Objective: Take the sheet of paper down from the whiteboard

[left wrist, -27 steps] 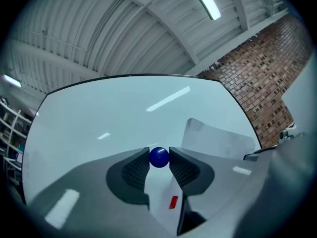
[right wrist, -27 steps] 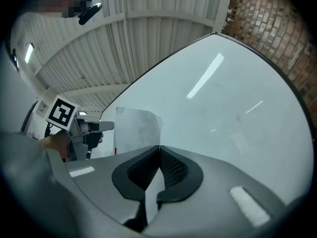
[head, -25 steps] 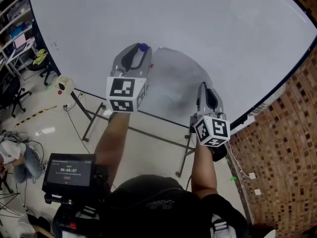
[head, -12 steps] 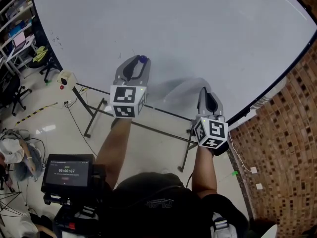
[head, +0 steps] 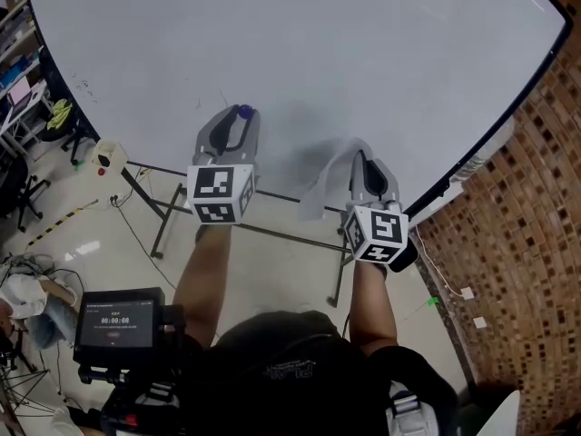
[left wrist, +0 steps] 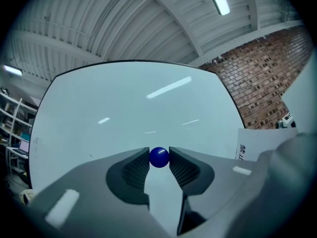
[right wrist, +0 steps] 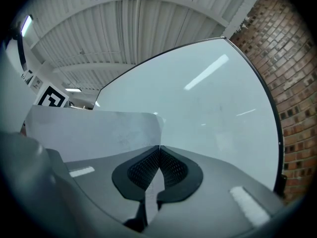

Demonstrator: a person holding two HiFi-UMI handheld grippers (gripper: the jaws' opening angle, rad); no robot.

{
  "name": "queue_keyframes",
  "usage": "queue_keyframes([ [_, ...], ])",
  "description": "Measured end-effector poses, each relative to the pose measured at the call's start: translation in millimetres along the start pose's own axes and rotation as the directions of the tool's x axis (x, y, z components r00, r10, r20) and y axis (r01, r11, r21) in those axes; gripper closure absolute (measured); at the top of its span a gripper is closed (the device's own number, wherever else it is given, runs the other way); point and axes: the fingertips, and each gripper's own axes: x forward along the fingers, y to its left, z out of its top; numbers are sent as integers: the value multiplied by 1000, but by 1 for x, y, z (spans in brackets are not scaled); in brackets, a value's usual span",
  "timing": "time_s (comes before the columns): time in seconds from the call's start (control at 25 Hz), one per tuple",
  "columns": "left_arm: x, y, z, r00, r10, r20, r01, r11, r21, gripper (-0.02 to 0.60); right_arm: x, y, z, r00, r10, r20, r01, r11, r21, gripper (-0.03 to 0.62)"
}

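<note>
The whiteboard (head: 300,53) fills the top of the head view. My left gripper (head: 240,118) is shut on a small blue ball magnet (head: 244,113), which sits between the fingertips just off the board; the left gripper view shows the magnet (left wrist: 159,157) pinched there. My right gripper (head: 360,158) is shut on the sheet of paper (head: 329,178), which curls away from the board to its left. In the right gripper view the jaws meet on the paper's edge and the paper (right wrist: 94,132) spreads out to the left. The paper (left wrist: 260,144) also shows at the right of the left gripper view.
The whiteboard's stand legs (head: 163,216) spread on the floor below. A brick wall (head: 508,271) runs down the right. A screen device (head: 115,320) is at the lower left. Office chairs (head: 18,184) and a seated person (head: 27,293) are at the left.
Both grippers have come down. The paper, flat on the board before, has peeled off and now hangs curled from my right gripper. The magnet stays in my left gripper.
</note>
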Motion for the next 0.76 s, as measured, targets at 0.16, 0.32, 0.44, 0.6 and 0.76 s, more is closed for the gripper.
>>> queue_keyframes([
  [0.16, 3, -8, -1, 1000, -17, -1, 17, 1000, 15, 457, 2, 2, 1, 1000, -3, -2, 3, 1000, -15, 582],
  [0.32, 8, -11, 4, 1000, -27, 2, 27, 999, 45, 457, 4, 0, -3, 1000, -13, -15, 13, 999, -35, 582],
  [0.44, 8, -14, 3, 1000, -30, 1, 30, 999, 44, 457, 4, 1, -6, 1000, -14, -22, 13, 999, -45, 582],
  [0.6, 9, -18, 0, 999, -35, -4, 35, 999, 36, 457, 4, 0, -7, 1000, -15, -23, 14, 998, -53, 582],
  [0.76, 9, -18, 2, 999, -34, -8, 35, 999, 36, 457, 5, 0, -5, 1000, -14, -23, 13, 998, -56, 582],
])
